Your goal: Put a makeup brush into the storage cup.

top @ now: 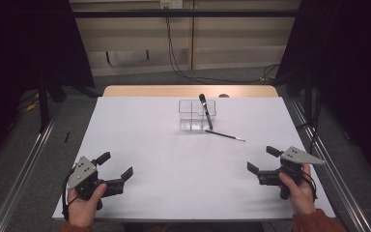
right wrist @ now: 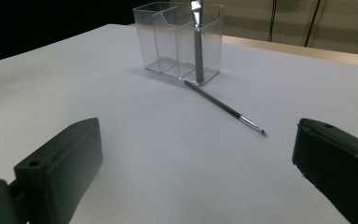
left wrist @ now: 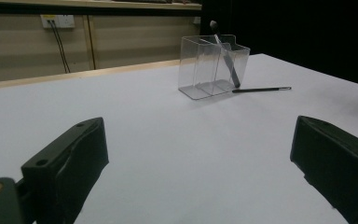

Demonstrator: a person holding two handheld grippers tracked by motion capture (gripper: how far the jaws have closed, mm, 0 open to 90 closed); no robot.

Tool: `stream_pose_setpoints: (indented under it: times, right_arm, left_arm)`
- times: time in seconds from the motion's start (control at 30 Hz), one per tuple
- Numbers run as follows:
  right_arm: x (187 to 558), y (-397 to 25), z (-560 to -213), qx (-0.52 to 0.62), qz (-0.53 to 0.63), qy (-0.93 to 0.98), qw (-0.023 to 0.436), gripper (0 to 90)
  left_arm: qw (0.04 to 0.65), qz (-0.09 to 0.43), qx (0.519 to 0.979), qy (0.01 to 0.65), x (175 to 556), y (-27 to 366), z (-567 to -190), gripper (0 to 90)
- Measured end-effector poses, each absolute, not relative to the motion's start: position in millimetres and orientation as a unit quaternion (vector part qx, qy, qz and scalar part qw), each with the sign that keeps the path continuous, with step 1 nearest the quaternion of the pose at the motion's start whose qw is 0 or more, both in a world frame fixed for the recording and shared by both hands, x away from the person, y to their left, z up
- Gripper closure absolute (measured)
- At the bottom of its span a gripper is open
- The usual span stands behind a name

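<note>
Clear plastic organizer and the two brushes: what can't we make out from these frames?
- Clear plastic divided organizer: compartment count unsure; in the high view the transparent walls blend together.
- Dark makeup brush standing in it: head cut off by the top edge of the right gripper view.
- Thin black brush lying on the white table: tip too small in the high view; touching the organizer or not is unclear.
- Dark object at the table's far edge: too small.

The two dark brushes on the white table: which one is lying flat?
The thin black brush lies flat on the white table, beside the clear plastic holder. The thicker dark brush stands tilted inside that holder.
</note>
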State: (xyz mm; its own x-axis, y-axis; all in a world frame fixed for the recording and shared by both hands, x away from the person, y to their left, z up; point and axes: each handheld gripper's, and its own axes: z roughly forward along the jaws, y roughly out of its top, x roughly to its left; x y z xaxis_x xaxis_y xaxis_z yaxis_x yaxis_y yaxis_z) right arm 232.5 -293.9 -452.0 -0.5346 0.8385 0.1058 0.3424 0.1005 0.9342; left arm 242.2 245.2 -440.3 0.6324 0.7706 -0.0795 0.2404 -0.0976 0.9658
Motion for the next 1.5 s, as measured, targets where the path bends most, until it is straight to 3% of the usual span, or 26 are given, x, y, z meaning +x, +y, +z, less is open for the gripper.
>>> stream_pose_setpoints:
  times: [0.67, 1.5]
  right_arm:
    - [231.9, -297.0, -454.0, 0.423, 0.523, 0.705, 0.223, 1.3]
    - [267.1, -283.3, -446.2, 0.405, 0.533, 0.707, 0.229, 1.3]
  left_arm:
    - [0.566, 0.228, 0.703, 0.364, 246.4, 246.5, -443.4, 3.9]
    - [0.566, 0.23, 0.703, 0.364, 246.1, 246.6, -442.2, 3.9]
